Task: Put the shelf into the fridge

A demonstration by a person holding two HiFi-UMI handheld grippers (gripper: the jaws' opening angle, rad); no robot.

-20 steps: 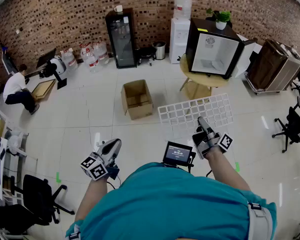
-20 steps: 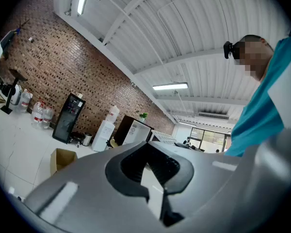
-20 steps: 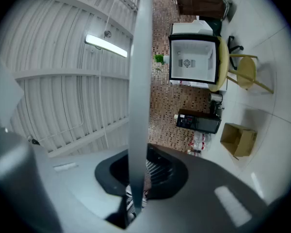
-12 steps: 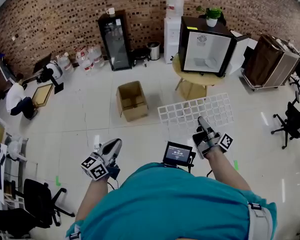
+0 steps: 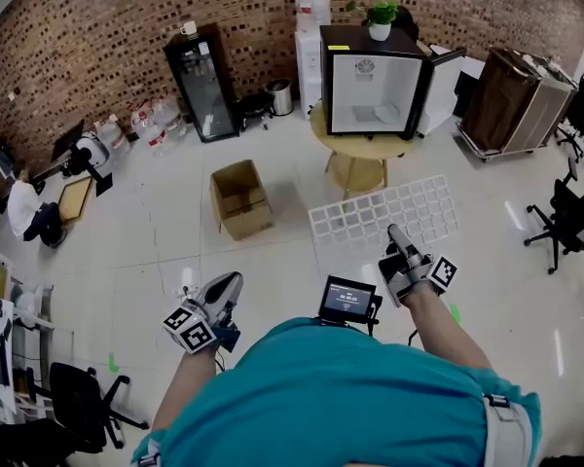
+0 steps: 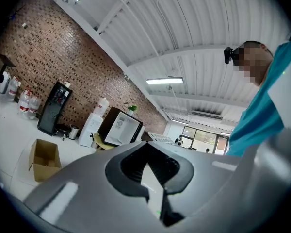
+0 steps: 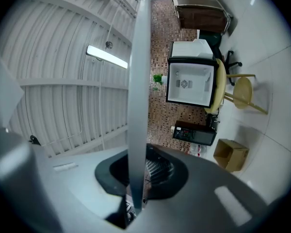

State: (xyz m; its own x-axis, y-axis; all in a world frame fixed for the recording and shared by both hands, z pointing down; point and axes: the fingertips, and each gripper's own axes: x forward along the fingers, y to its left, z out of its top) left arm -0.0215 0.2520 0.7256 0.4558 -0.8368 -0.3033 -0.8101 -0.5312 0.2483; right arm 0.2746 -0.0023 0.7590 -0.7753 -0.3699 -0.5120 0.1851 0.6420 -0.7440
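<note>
A white grid shelf (image 5: 384, 217) is held flat in front of me, and my right gripper (image 5: 397, 233) is shut on its near edge. In the right gripper view the shelf (image 7: 138, 81) runs edge-on as a pale strip up from the jaws of that gripper (image 7: 136, 178). The small black fridge (image 5: 370, 81) stands with its door open on a round yellow table (image 5: 355, 149), beyond the shelf's far edge. Its white inside faces me (image 7: 191, 84). My left gripper (image 5: 230, 284) hangs low at the left, shut and holding nothing (image 6: 153, 178).
A cardboard box (image 5: 238, 197) sits open on the floor left of the shelf. A black glass-door cooler (image 5: 200, 81) and a water dispenser (image 5: 309, 47) line the brick wall. A wooden cabinet (image 5: 506, 105) and office chair (image 5: 565, 217) stand right. A person (image 5: 24, 212) crouches far left.
The view has swung right, so the fridge and table now sit nearer the middle, ahead of the shelf. Both grippers keep their places and the shelf stays gripped.
</note>
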